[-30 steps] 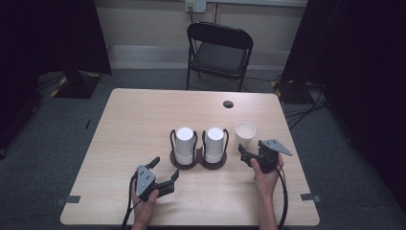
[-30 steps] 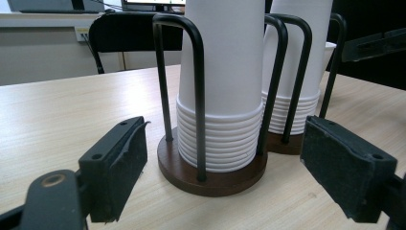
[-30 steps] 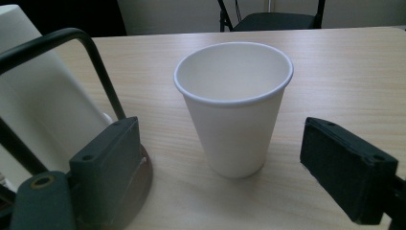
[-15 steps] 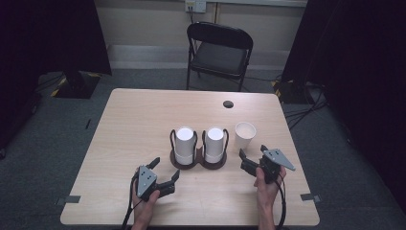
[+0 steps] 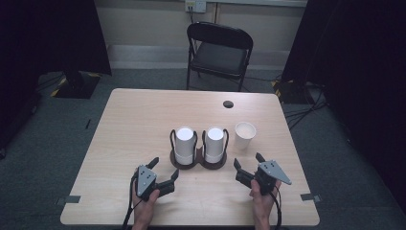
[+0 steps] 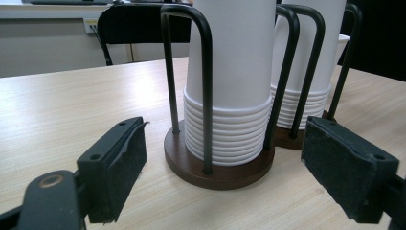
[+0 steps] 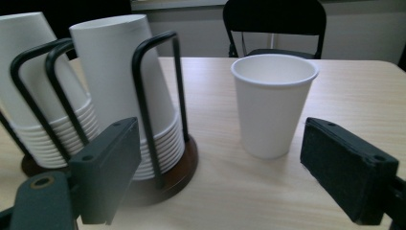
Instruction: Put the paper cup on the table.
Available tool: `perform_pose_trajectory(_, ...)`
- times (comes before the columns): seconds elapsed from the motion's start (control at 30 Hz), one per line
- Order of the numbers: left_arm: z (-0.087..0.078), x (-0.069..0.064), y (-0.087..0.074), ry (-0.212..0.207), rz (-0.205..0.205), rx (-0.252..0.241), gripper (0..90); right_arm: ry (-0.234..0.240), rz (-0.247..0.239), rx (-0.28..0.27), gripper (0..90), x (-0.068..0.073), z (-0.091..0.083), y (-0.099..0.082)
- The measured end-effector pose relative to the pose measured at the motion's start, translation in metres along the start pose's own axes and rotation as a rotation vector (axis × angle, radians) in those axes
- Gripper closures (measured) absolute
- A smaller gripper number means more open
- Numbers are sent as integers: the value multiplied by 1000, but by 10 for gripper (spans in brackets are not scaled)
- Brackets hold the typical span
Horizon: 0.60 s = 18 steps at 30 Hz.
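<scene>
Two stacks of upturned white paper cups, a left stack (image 5: 184, 143) and a right stack (image 5: 214, 143), stand in a dark wooden holder (image 5: 198, 164) with black wire loops at mid-table. A single upright white cup (image 5: 244, 135) stands just right of it, alone on the table (image 7: 273, 103). My left gripper (image 5: 165, 173) rests open at the near left, jaws facing the left stack (image 6: 230, 81). Open too, my right gripper (image 5: 248, 166) sits at the near right, behind the lone cup, nothing between its jaws.
The wooden table (image 5: 139, 120) has a round cable hole (image 5: 228, 104) at its far right. A black folding chair (image 5: 220, 50) stands beyond the far edge. Tape marks (image 5: 67, 200) lie on the floor near the table's front corners.
My right gripper has drawn back toward the near edge, away from the lone cup, which stays standing where it was. The left gripper has barely moved.
</scene>
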<state>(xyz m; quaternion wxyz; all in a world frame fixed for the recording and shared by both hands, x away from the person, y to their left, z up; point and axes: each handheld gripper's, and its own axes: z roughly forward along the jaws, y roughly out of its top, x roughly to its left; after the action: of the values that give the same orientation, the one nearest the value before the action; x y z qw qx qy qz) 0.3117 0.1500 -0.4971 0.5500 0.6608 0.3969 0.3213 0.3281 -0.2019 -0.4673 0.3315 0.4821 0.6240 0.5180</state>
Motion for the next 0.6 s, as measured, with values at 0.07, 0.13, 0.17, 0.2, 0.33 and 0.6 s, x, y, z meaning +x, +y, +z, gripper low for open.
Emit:
perform_pose_trajectory(0.07, 0, 0, 0, 5, 5, 1, 156, 6, -9, -5, 135, 5, -1, -4)
perform_pose_trajectory(0.13, 0, 0, 0, 8, 3, 1, 155, 13, -12, -10, 135, 9, -3, -7)
perform_pose_trajectory(0.17, 0, 0, 0, 9, 2, 0, 155, 13, -17, -12, 135, 11, -3, -8)
perform_pose_trajectory(0.2, 0, 0, 0, 9, 2, 0, 155, 16, -26, -17, 135, 13, -4, -9)
perform_pose_trajectory(0.33, 0, 0, 0, 11, 3, -1, 154, 35, -43, -23, 135, 24, -5, -14)
perform_pose_trajectory(0.6, 0, 0, 0, 10, 0, -3, 155, 67, -55, -24, 135, 38, -3, -29)
